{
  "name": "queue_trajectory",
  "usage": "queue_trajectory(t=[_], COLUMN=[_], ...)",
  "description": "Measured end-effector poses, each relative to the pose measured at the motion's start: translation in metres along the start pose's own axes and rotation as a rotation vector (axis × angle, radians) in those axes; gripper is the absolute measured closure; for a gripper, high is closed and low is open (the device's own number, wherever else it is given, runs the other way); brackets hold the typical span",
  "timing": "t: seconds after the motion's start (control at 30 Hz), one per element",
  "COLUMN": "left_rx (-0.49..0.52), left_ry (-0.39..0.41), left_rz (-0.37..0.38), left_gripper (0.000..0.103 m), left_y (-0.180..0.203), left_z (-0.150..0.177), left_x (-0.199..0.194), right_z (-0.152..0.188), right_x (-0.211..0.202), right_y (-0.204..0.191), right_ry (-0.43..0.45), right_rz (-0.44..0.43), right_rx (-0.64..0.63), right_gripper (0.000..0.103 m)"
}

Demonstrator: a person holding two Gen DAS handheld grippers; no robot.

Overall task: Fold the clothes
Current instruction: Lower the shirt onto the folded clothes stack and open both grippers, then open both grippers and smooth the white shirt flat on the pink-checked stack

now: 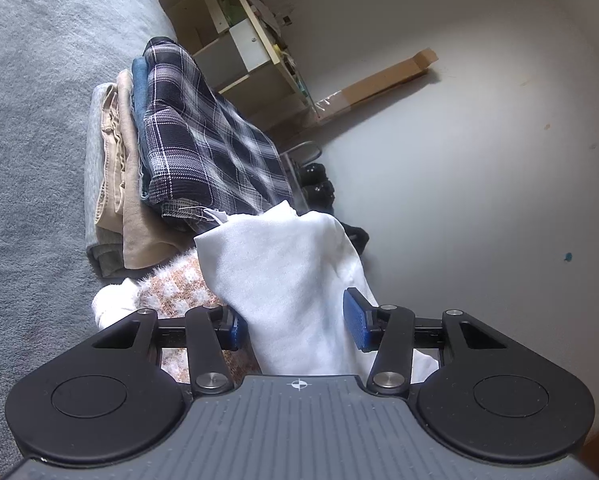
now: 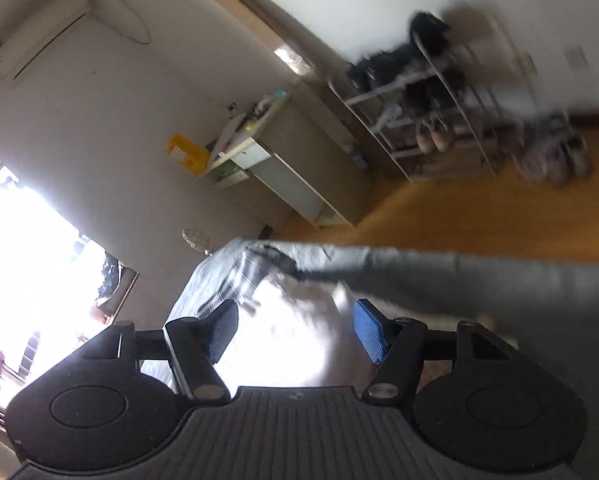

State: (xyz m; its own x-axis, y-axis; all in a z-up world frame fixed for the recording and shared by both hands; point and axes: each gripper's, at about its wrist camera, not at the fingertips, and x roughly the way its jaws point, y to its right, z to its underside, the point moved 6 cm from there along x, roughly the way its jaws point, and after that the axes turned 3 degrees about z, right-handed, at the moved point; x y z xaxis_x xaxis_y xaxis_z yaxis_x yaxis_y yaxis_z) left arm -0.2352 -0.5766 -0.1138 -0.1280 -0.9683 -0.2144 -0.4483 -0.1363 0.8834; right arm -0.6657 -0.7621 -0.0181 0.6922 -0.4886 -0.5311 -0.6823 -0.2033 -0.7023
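Observation:
In the left wrist view a white garment [image 1: 295,280] lies bunched between the wide-apart blue pads of my left gripper [image 1: 297,324]; the jaws are open and do not pinch it. A fuzzy orange-and-white garment [image 1: 179,288] lies under it. Behind stands a stack of folded clothes: plaid [image 1: 207,140], blue, beige [image 1: 127,200] and grey pieces. In the blurred right wrist view my right gripper [image 2: 295,334] is open above a bright white cloth [image 2: 283,340]. The person's grey-sleeved arm [image 2: 439,280] reaches across in front of it.
The clothes rest on a grey fuzzy blanket [image 1: 31,120]. Beyond the bed are a low shelf unit [image 2: 299,172], a shoe rack [image 2: 427,112] with shoes, a wooden floor [image 2: 479,220], and a long cardboard piece [image 1: 383,80] against the wall.

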Motion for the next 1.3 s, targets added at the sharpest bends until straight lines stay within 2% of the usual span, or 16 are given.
queue_trajectory(t=[0.2,0.33,0.4,0.47,0.53,0.63,0.83,1.1,1.13,1.17,1.2,1.23,1.3], left_rx=[0.02,0.036,0.035,0.036,0.037,0.032,0.086,0.085,0.087,0.089,0.089,0.088,0.089], left_ry=[-0.001,-0.002,0.0,0.003,0.003,0.003,-0.005,-0.023,-0.032,-0.041,-0.045,-0.041,-0.023], left_rz=[-0.031,-0.039,-0.042,-0.04,-0.033,-0.005,0.007,0.001,-0.001,-0.003,0.004,0.006,-0.004], left_gripper=[0.06,0.065,0.068,0.076,0.081,0.086,0.086,0.084,0.076,0.065,0.061,0.055,0.041], left_y=[0.003,0.002,0.0,-0.001,-0.001,0.002,0.012,0.005,0.004,0.003,0.003,0.002,0.003], left_z=[0.001,0.001,0.0,-0.001,-0.003,-0.007,-0.009,-0.009,-0.008,-0.008,-0.009,-0.01,-0.014], left_x=[0.002,0.004,0.004,0.004,0.005,0.009,0.021,0.02,0.02,0.019,0.017,0.013,0.005], right_z=[0.011,0.02,0.025,0.029,0.034,0.041,0.048,0.045,0.047,0.049,0.049,0.05,0.048], right_x=[0.02,0.025,0.027,0.03,0.032,0.035,0.009,0.022,0.024,0.028,0.029,0.03,0.027], right_y=[0.022,0.019,0.018,0.017,0.015,0.013,0.016,0.023,0.028,0.034,0.04,0.046,0.056], right_ry=[-0.09,-0.075,-0.065,-0.055,-0.045,-0.031,0.015,0.007,-0.009,-0.028,-0.038,-0.044,-0.036], right_rz=[-0.054,-0.083,-0.095,-0.107,-0.119,-0.137,-0.176,-0.169,-0.156,-0.143,-0.146,-0.154,-0.172], right_rx=[0.105,0.095,0.089,0.083,0.077,0.068,0.092,0.116,0.133,0.156,0.181,0.206,0.251], right_gripper=[0.036,0.038,0.048,0.076,0.09,0.094,0.094,0.094,0.092,0.085,0.079,0.068,0.062])
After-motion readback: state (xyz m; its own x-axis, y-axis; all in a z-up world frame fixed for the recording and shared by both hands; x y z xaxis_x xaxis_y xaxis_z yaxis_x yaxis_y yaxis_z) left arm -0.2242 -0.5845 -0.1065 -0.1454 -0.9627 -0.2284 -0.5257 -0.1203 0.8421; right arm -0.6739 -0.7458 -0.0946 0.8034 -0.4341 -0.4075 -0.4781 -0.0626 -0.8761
